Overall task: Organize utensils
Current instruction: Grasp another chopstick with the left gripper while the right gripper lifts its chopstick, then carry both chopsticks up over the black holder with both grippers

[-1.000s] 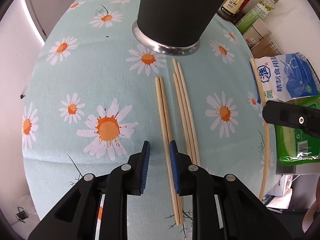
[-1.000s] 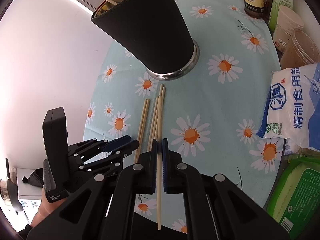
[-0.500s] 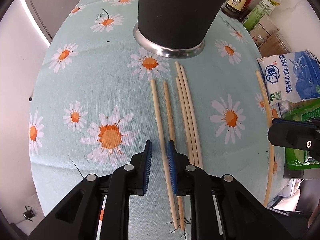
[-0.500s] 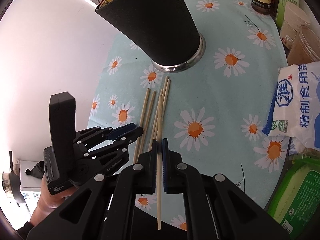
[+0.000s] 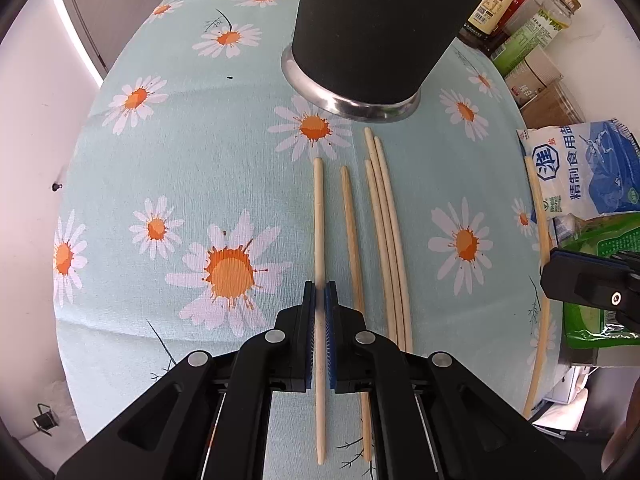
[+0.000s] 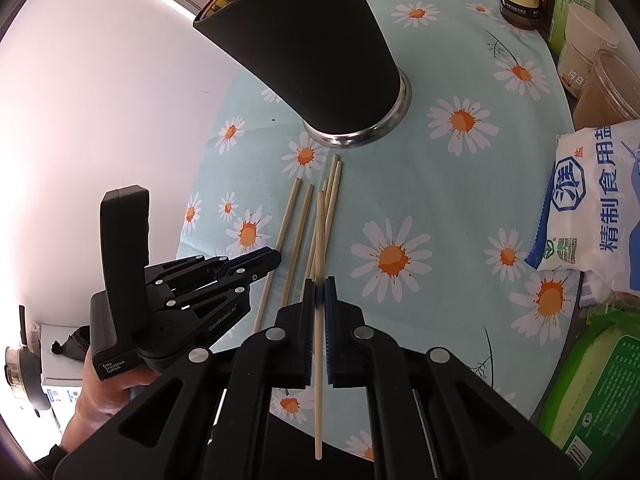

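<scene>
Six pale, thin wooden chopsticks show. The left gripper [image 5: 319, 292] has just closed on one [image 5: 319, 220]; the right gripper [image 6: 318, 288] pinches another [image 6: 318, 352]. Four [image 5: 384, 240] lie right of the left gripper, before one black cup [image 5: 372, 24].

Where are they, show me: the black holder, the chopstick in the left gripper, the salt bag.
Black holder [image 5: 372, 20]: left wrist view, on its dark side wall.
Chopstick in the left gripper [image 5: 319, 216]: left wrist view, mid-shaft.
Salt bag [image 6: 592, 200]: right wrist view, printed front.
</scene>
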